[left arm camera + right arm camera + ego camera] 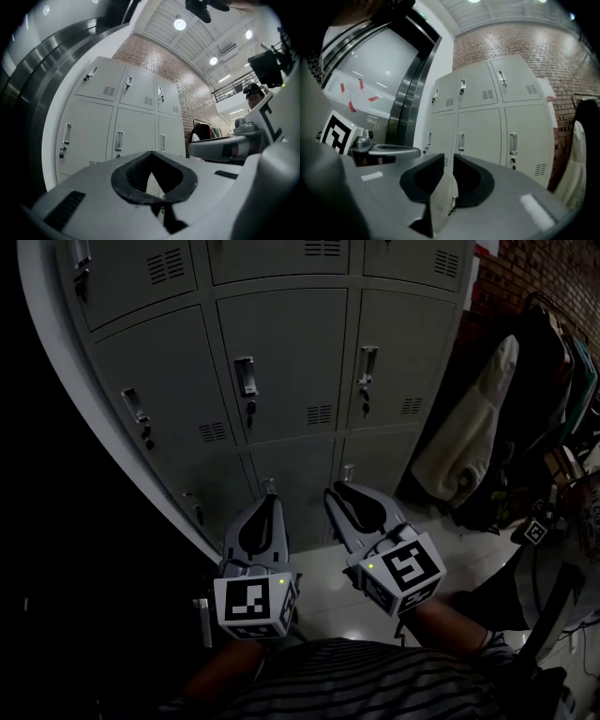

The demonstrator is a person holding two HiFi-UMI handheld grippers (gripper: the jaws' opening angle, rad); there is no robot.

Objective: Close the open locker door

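Pale grey lockers (281,362), red-brown brick wall (525,273). Black-and-white square markers on grey left gripper (272,501) and right gripper (336,491). Striped shirt (375,681).

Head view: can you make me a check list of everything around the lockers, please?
Surface: pale shiny floor.
Job's things: grey lockers; every door in view looks shut, no open one seen.
Clutter: coats hanging to the right of the lockers.
Grippers: left hand-held gripper, jaws together, empty; right hand-held gripper, jaws a narrow gap apart, empty; both are low in front of the lockers and touch nothing.
Cables: nothing seen.
Surroundings: brick wall behind the lockers; steel door frame on their left.
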